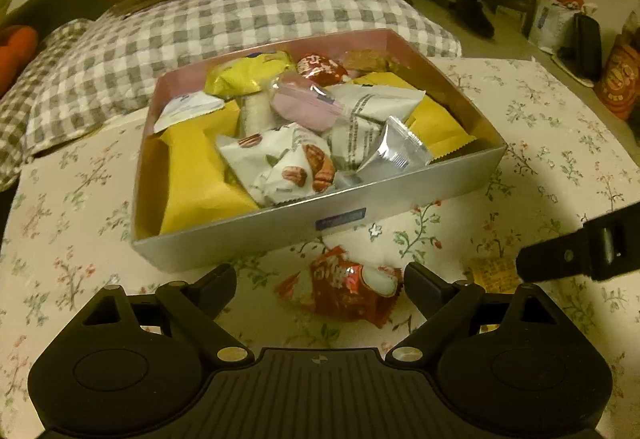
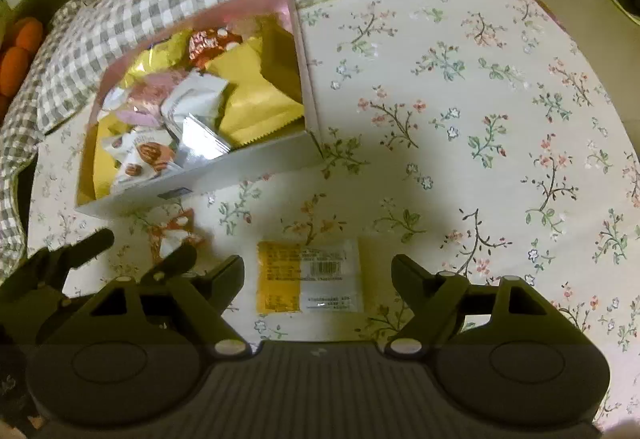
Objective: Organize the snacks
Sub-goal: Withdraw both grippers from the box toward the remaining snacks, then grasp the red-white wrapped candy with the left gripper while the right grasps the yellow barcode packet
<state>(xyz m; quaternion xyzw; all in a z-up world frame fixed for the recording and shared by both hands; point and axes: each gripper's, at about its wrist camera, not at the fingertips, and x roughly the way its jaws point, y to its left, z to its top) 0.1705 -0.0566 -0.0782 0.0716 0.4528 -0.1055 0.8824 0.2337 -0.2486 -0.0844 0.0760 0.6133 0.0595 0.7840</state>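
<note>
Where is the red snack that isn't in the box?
The red snack packet lies on the flowery tablecloth, just in front of the snack box, between the open left claw's fingers in the left wrist view.

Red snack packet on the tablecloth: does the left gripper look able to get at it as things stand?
Probably yes. The left gripper is open, and the red snack packet lies loose on the floral tablecloth between its fingers, just outside the snack box. Nothing covers it; the right gripper sits over a yellow packet instead.
</note>
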